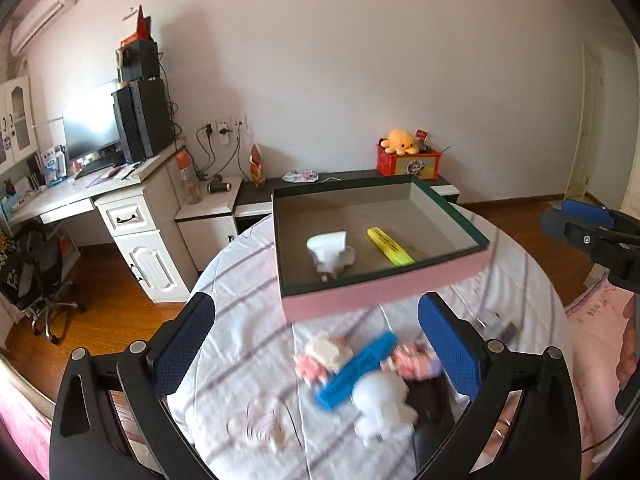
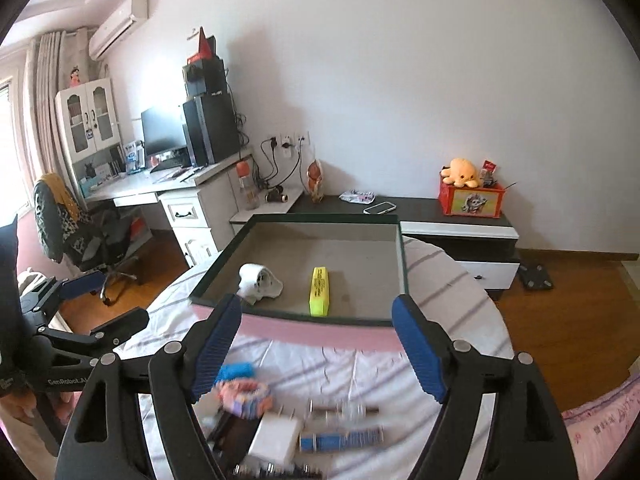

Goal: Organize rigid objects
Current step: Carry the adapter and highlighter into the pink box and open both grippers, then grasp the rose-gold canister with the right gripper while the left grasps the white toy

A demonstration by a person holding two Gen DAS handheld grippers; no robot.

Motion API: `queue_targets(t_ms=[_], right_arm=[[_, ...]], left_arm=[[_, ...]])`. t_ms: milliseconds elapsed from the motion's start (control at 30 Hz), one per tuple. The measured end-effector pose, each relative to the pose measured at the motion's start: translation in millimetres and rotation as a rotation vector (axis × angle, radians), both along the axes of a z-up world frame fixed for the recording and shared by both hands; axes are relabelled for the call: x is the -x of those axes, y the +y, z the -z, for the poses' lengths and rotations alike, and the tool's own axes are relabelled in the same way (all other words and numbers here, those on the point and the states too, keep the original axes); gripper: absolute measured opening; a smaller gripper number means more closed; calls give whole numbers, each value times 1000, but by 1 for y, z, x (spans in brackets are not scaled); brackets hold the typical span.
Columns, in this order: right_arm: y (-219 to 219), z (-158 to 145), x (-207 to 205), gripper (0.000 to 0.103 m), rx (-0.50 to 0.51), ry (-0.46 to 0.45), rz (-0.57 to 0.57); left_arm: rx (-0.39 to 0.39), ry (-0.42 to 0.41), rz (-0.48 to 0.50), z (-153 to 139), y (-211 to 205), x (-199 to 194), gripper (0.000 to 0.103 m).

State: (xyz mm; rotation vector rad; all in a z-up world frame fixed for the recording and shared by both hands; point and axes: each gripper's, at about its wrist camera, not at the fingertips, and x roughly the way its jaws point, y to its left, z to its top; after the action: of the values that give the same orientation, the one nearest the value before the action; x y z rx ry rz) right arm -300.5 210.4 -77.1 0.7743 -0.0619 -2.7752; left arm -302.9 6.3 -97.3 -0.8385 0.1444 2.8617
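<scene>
Both grippers hang above a bed covered by a striped sheet (image 1: 240, 312), with nothing between their fingers. The left gripper (image 1: 316, 344) has its blue pads spread wide; the right gripper (image 2: 316, 344) stands open too, somewhat less wide. Ahead of both sits a shallow box (image 2: 320, 330) with a pink outer wall and dark green rim, its near wall just beyond the fingertips and its far edge toward the low dark cabinet (image 2: 452, 210). The box floor is mostly bare: a white plug adapter (image 2: 260, 282) lies toward its left, prongs pointing at the near wall in the left wrist view, and a yellow highlighter (image 2: 319, 292) lies beside it to the right, apart from it, its long axis running from near wall toward far wall. Below and between the left gripper's fingers, loose things lie in a blurred heap on the sheet: a blue marker (image 1: 356, 368) lying on a slant, a white rounded adapter (image 1: 380, 404), pink-and-white blocky pieces (image 1: 320, 358) hard to make out. Under the right gripper a white charger (image 2: 276, 438) and a blue cylindrical item (image 2: 340, 440) are smeared and partly cut off by the fingers.
</scene>
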Motion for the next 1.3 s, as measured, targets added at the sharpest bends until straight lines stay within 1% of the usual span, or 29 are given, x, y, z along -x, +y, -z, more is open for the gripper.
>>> queue_targets(t_ms=[67, 167, 300, 400, 667, 933, 1100, 1133, 1167, 1200, 1300], right_arm=[[6, 2, -18, 81, 13, 6, 19], [9, 8, -37, 81, 15, 9, 48], [9, 23, -54, 81, 8, -11, 65], [3, 38, -58, 81, 6, -51, 58], [-12, 82, -76, 81, -45, -152, 35], [-24, 119, -77, 81, -77, -246, 2], [-26, 131, -75, 81, -68, -258, -15], [-25, 132, -76, 80, -68, -254, -20], [-25, 134, -76, 70, -66, -256, -35], [-25, 134, -76, 57, -59, -259, -53], [-20, 133, -77, 56, -71, -243, -45]], left_arm=[[0, 12, 0, 0, 0, -17, 103], [-4, 4, 13, 6, 2, -37, 103], [-12, -32, 21, 20, 7, -53, 103], [-1, -66, 51, 32, 15, -62, 103], [22, -124, 55, 55, 16, -78, 103], [31, -176, 47, 71, 11, -82, 103], [30, -189, 45, 75, 13, -78, 103], [27, -193, 44, 76, 14, -76, 103], [23, -197, 43, 77, 14, -73, 103], [20, -200, 43, 78, 15, -72, 103], [15, -219, 30, 84, 18, -61, 103]])
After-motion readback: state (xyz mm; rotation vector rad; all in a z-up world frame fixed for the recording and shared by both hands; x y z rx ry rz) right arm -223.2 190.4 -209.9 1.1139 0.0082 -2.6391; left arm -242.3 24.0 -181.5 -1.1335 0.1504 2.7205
